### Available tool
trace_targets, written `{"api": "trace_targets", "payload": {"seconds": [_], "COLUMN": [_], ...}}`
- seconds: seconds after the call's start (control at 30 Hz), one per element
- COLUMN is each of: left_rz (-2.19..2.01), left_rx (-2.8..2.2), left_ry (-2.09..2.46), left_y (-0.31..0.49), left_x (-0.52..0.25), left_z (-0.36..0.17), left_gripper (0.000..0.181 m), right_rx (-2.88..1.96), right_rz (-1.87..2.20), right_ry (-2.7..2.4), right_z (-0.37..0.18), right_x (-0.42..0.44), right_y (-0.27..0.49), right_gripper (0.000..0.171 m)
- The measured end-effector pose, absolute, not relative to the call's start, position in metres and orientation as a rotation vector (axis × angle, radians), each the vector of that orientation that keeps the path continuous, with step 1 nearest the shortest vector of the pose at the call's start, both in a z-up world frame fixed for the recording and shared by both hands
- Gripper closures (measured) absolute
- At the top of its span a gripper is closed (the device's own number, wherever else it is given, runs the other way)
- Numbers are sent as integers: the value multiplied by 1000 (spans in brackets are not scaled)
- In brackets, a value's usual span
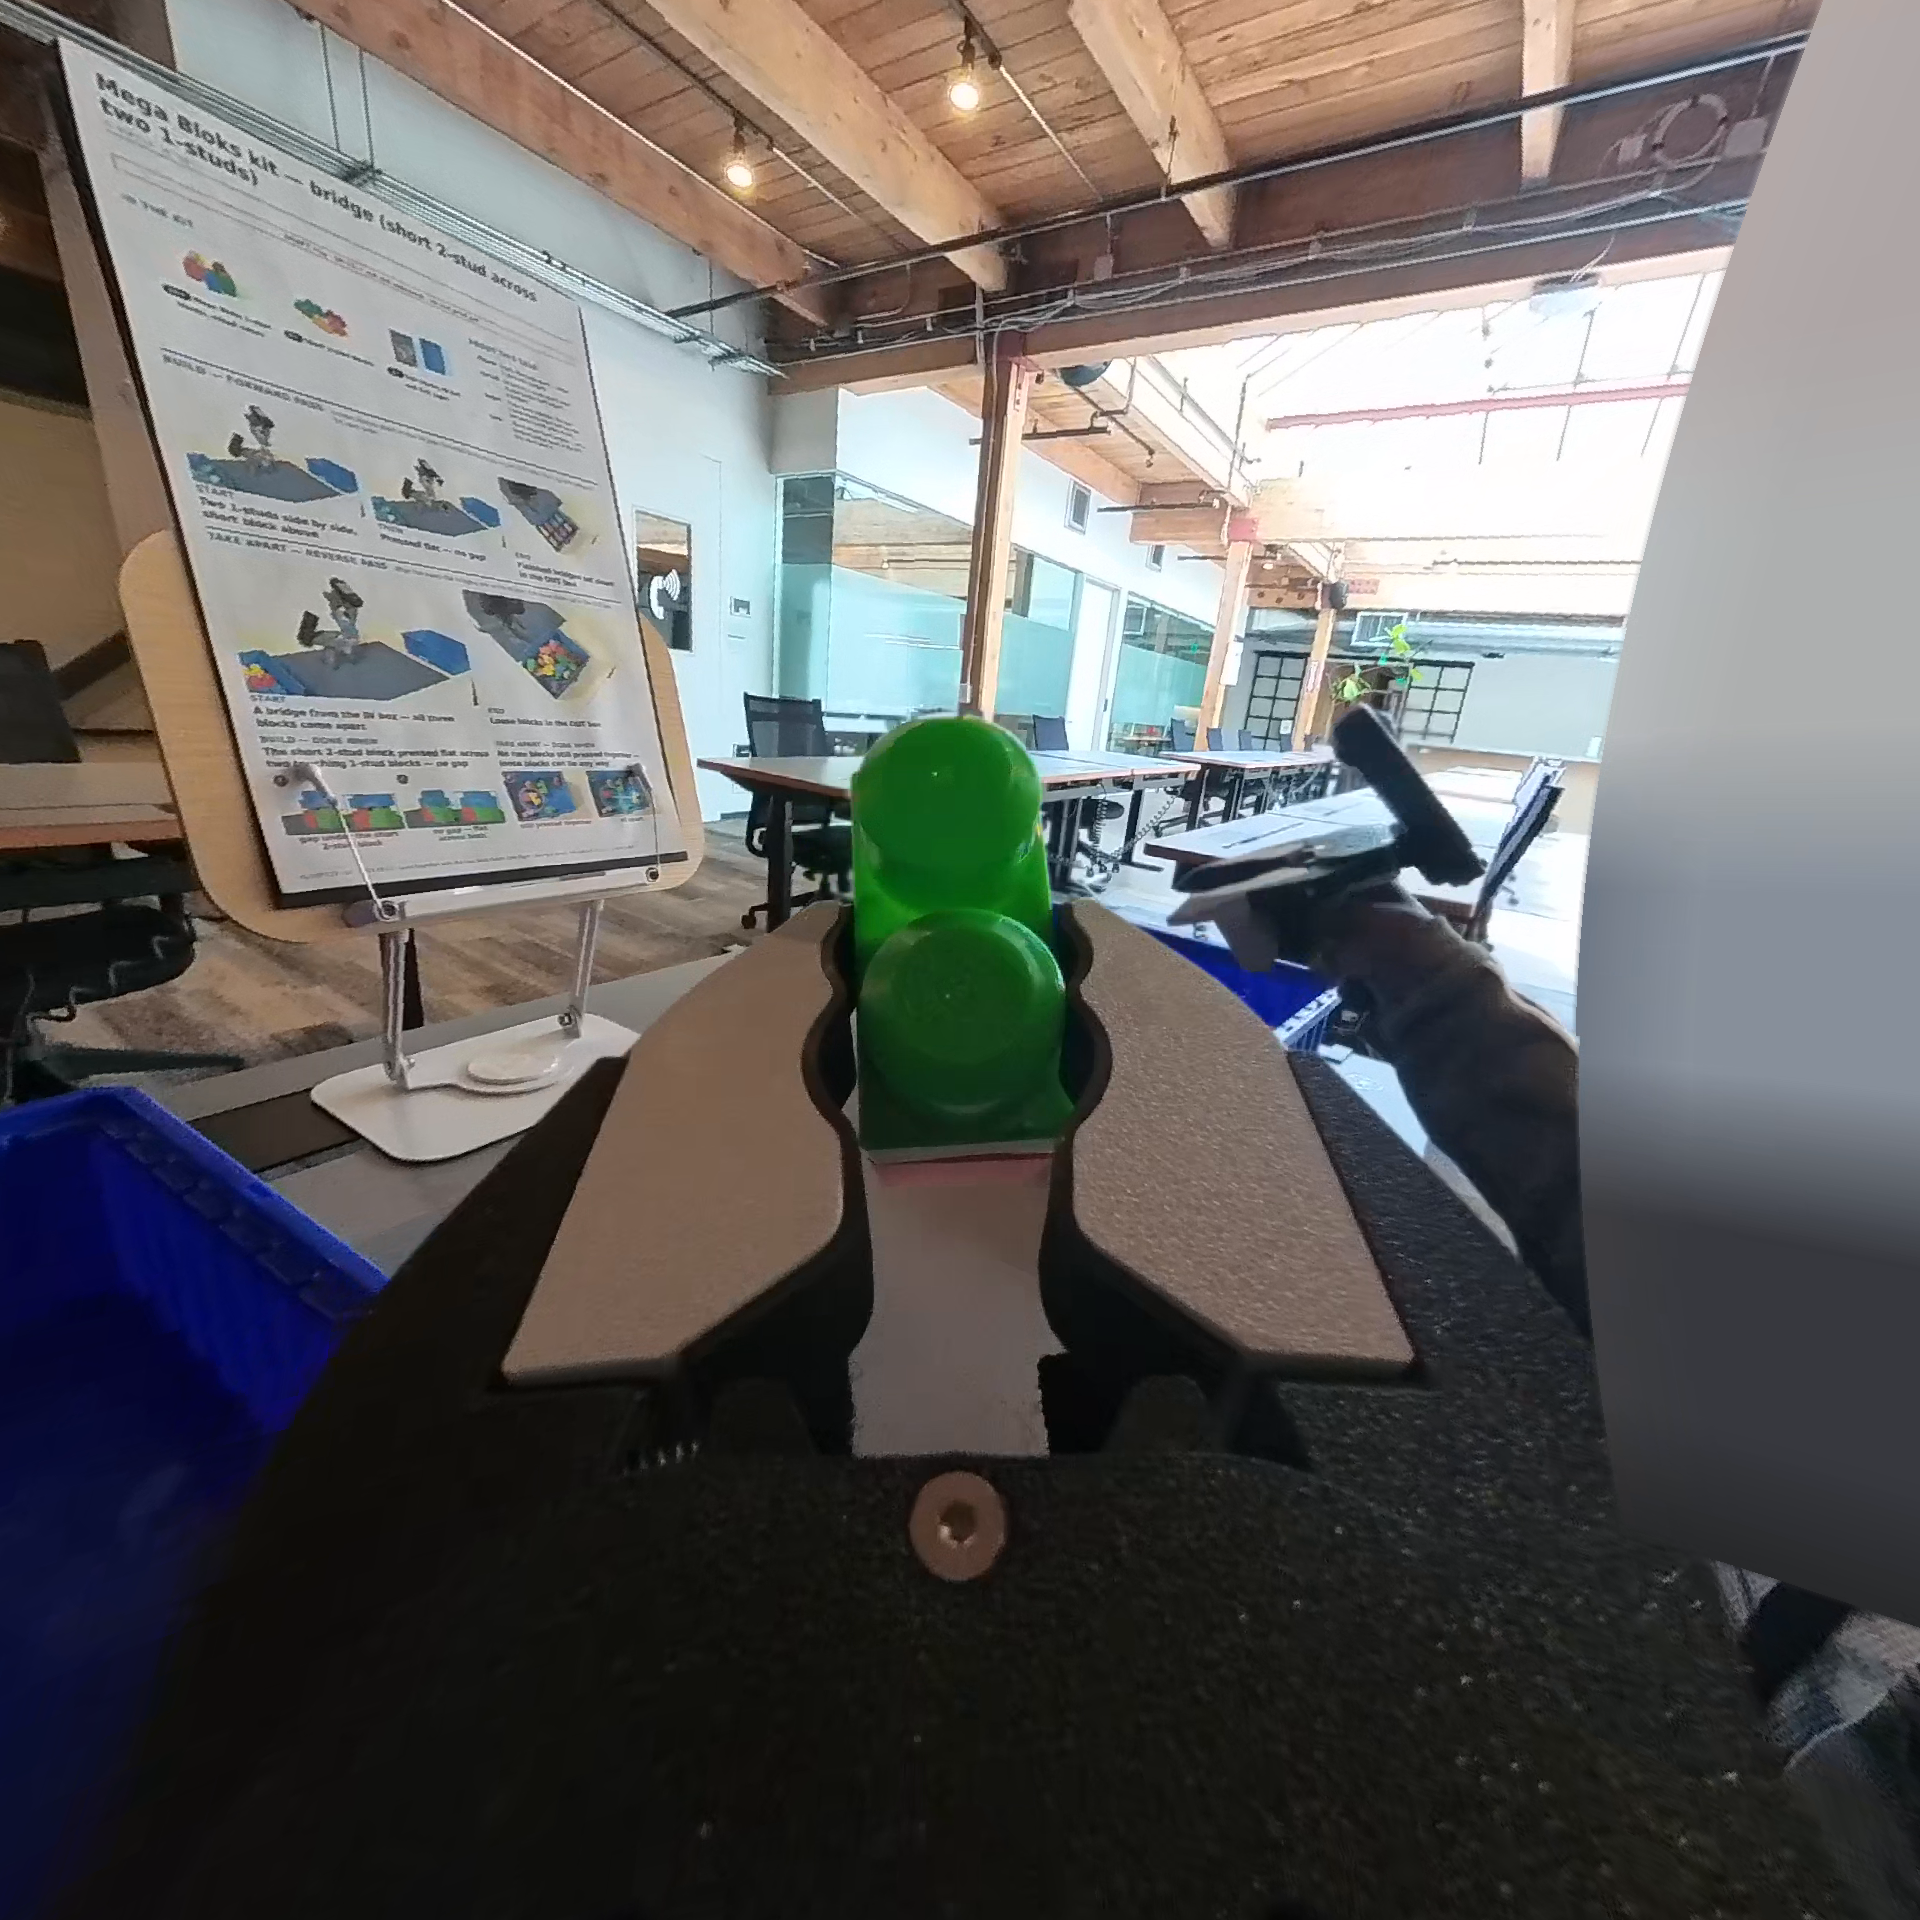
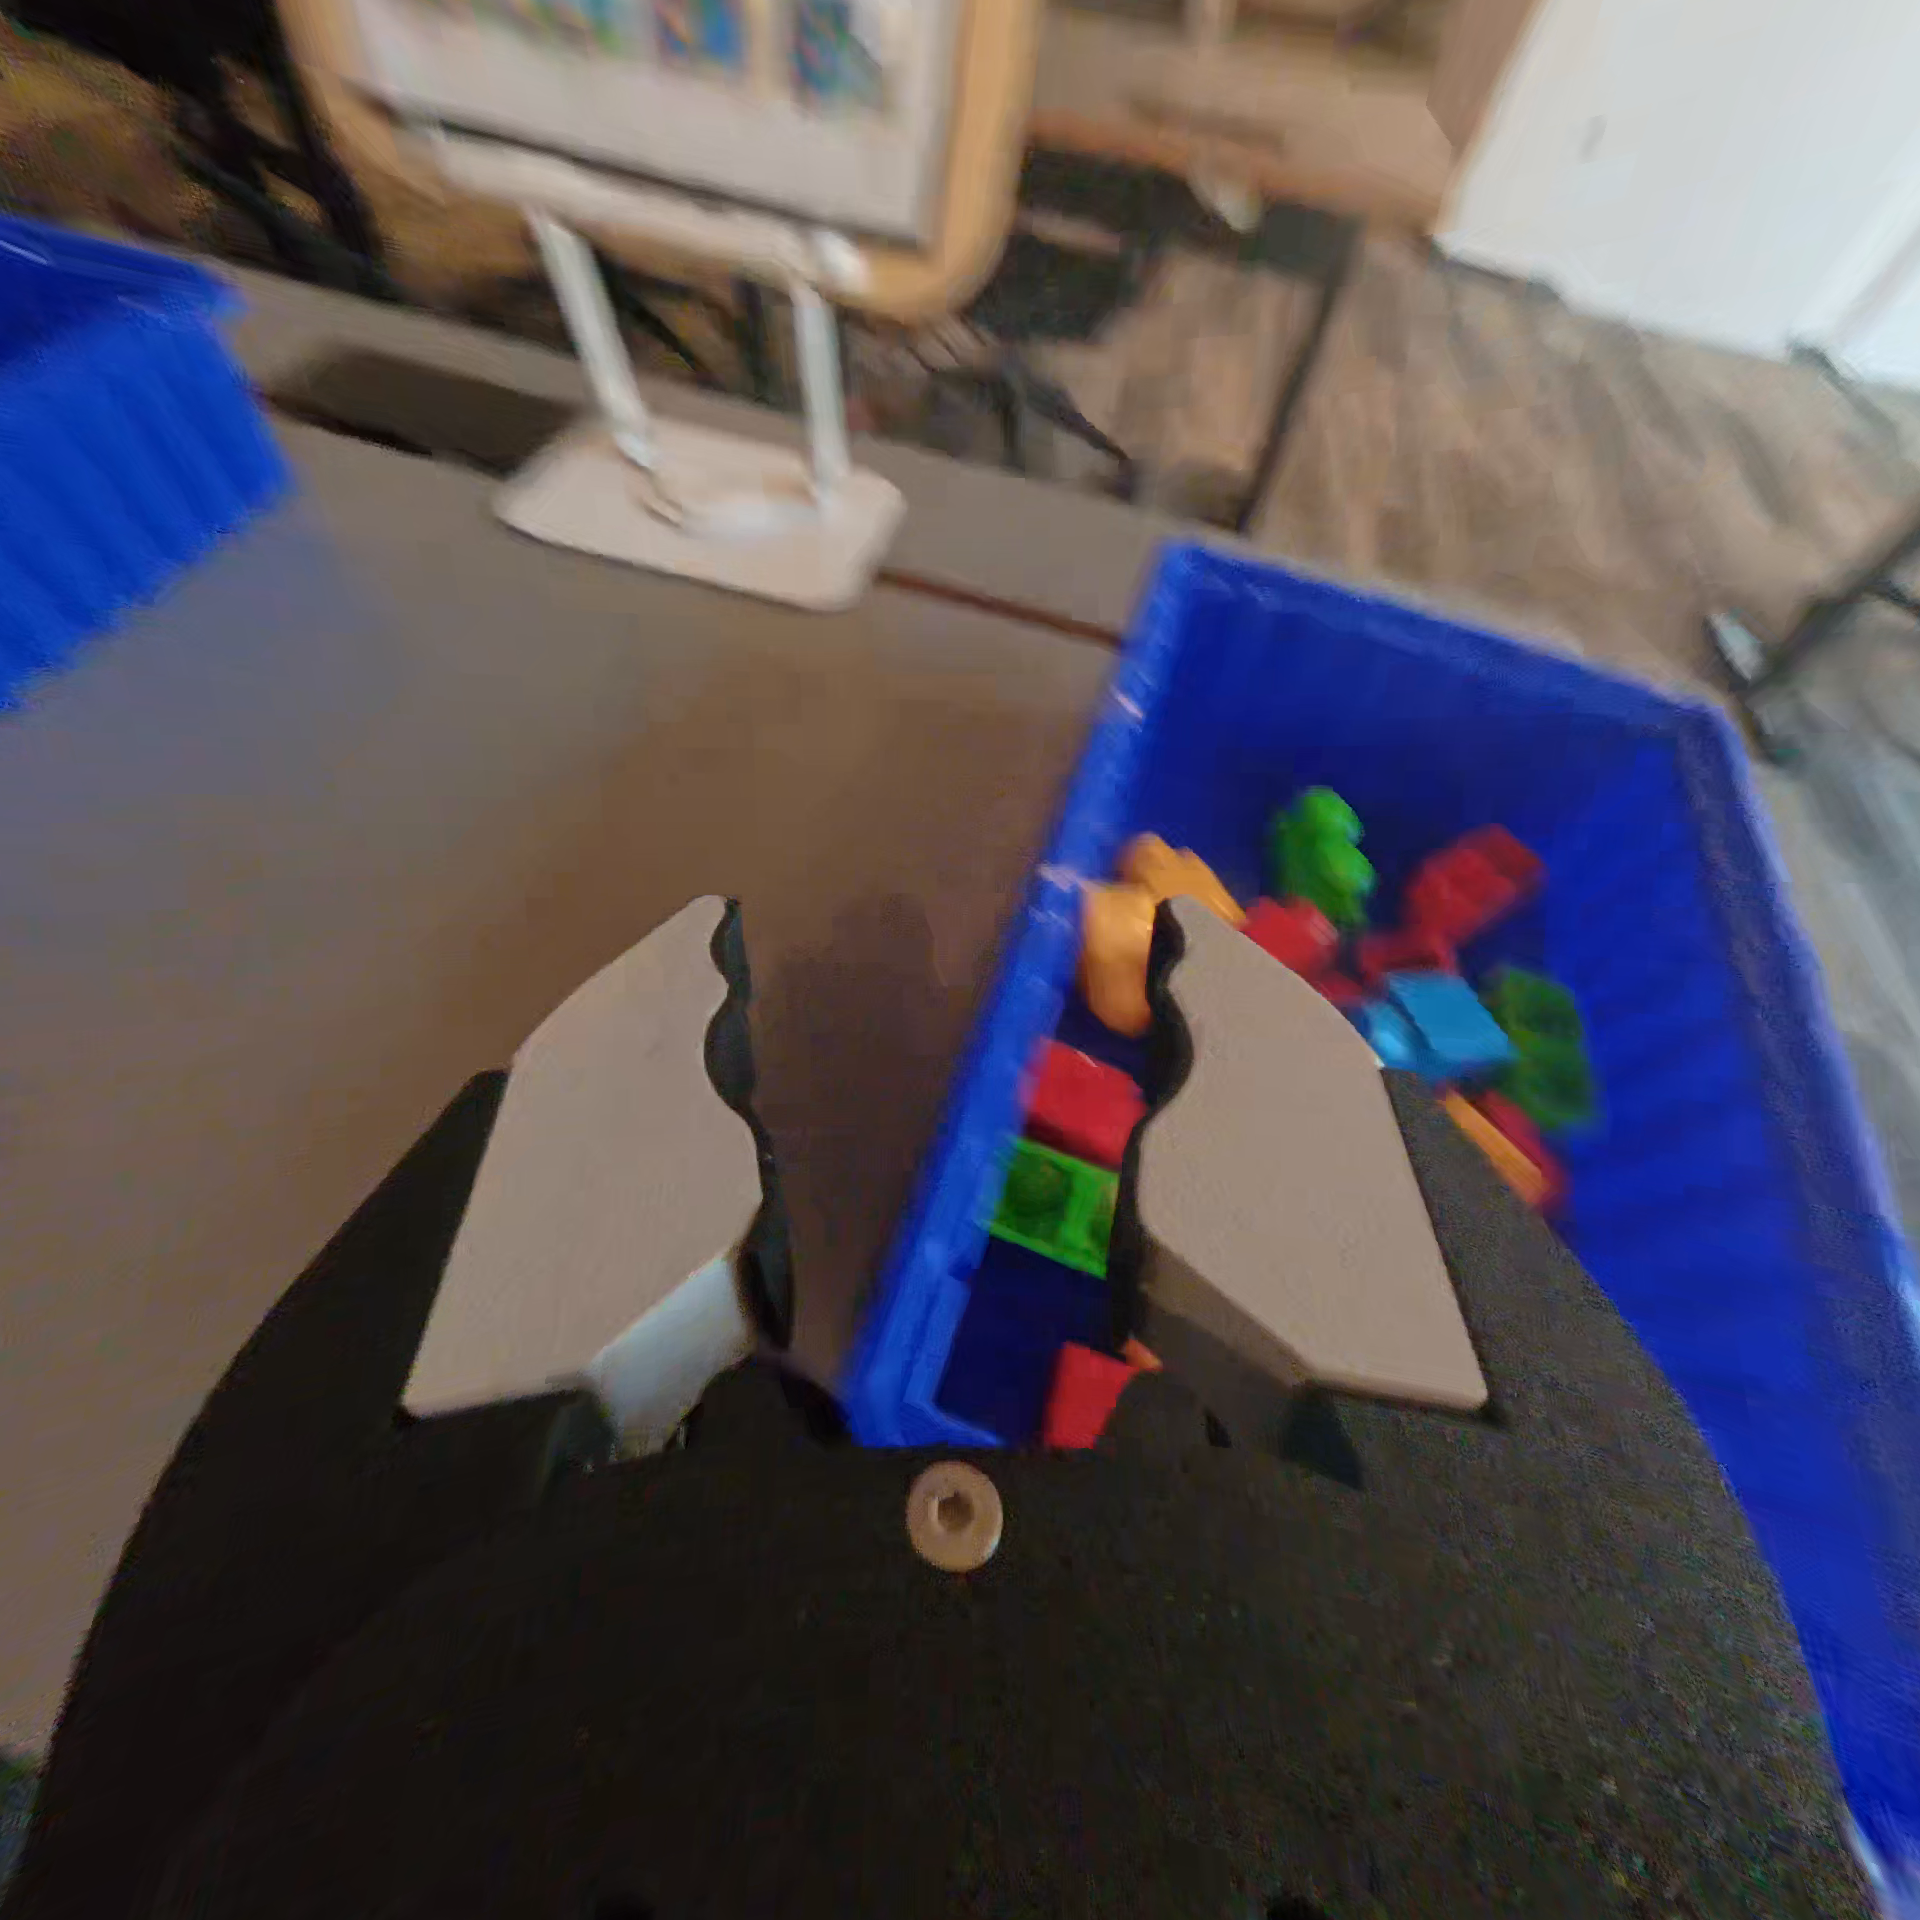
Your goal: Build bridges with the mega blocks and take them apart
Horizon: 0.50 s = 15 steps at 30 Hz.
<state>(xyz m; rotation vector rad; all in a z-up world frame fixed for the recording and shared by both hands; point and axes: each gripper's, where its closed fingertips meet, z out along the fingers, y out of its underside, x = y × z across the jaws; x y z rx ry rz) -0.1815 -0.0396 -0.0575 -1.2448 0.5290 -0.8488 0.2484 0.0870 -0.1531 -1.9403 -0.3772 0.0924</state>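
My left gripper [image 1: 961, 935] is shut on a green two-stud block [image 1: 951, 914] and holds it up above the table, studs facing the camera. A thin pink edge shows under the block's near end. My right gripper [image 2: 951, 925] is open and empty, hovering over the near left wall of a blue bin [image 2: 1714, 1039] that holds several loose blocks in red, green, orange and blue [image 2: 1444, 1023]. The right wrist view is blurred. The other gripper shows farther off at the right of the left wrist view [image 1: 1351, 831].
An instruction sheet on a wooden stand with a white base [image 1: 478, 1081] stands at the back of the grey table [image 2: 416, 831]. A second blue bin [image 1: 135, 1351] sits at the left; it also shows in the right wrist view [image 2: 94, 436]. Office desks and chairs lie beyond. Tip to tip, the grippers are about 45 cm apart.
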Motion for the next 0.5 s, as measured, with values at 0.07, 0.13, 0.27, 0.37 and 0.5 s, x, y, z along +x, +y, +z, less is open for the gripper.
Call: {"api": "trace_targets", "payload": {"seconds": [0.07, 0.13, 0.27, 0.37, 0.5], "left_rz": [-864, -897, -995, -1082, -1168], "left_rx": [-1238, -1222, -1176, -1138, -1099], "left_ry": [523, 518, 516, 524, 543], "left_y": [-39, -39, -42, -45, -50], "left_x": [-180, -178, -171, -164, -153], "left_z": [-58, -57, -54, -51, -48], "left_gripper": [146, 146, 145, 146, 146], "right_rx": [-1822, -1709, -1454, -1316, -1235], "right_rz": [248, 437, 901, 1181, 1328], "right_ry": [-504, -652, -966, -1151, -1255], "right_z": [-130, -112, -88, -85, -92], "right_x": [195, 135, 11, -61, -123], "right_y": [79, 65, 10, -32, -53], "right_gripper": [98, 99, 99, 97, 95]}}
